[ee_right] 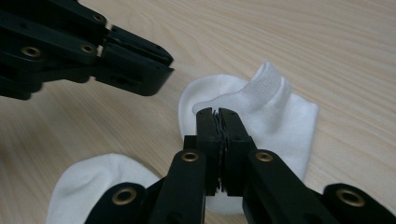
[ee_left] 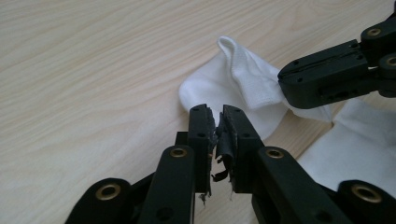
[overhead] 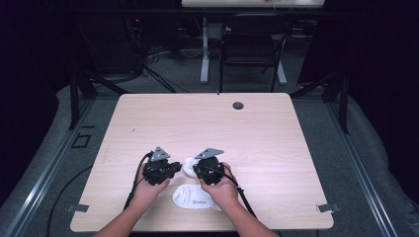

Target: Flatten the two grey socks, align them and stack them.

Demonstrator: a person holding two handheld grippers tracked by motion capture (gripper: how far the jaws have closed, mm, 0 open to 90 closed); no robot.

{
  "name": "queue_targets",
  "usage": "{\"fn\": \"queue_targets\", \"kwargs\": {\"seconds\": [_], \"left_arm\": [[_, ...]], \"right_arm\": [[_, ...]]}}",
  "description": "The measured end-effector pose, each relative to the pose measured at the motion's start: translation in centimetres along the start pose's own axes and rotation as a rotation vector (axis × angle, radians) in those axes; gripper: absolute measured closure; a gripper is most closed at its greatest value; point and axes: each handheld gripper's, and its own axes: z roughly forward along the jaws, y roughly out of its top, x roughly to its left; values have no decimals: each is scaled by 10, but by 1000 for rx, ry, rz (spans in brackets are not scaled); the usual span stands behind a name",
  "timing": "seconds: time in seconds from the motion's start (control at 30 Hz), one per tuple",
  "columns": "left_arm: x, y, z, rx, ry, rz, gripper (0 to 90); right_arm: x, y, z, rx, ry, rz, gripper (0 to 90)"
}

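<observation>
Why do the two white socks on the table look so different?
The far sock is bunched, its ribbed cuff sticking up; the near sock lies flat. The far sock sits between the two grippers, and the right gripper is shut on its fabric; the near sock lies untouched near the table edge, with grey print showing. Both are white and short.

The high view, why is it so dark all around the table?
In the high view, light falls on the pale wooden table alone, and the room behind sinks into shadow. In the left gripper view, the small white sock is bright and sharp, while the near black jaws look soft.
</observation>
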Motion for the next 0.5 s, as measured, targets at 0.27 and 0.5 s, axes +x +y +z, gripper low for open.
{"fn": "queue_targets", "kwargs": {"seconds": [0.27, 0.5], "left_arm": [[-4, 2, 19, 40, 10, 13, 866], [-3, -3, 28, 76, 20, 23, 864]], "right_arm": [[-5, 0, -11, -29, 1, 13, 884], [-10, -1, -21, -67, 6, 30, 885]]}}
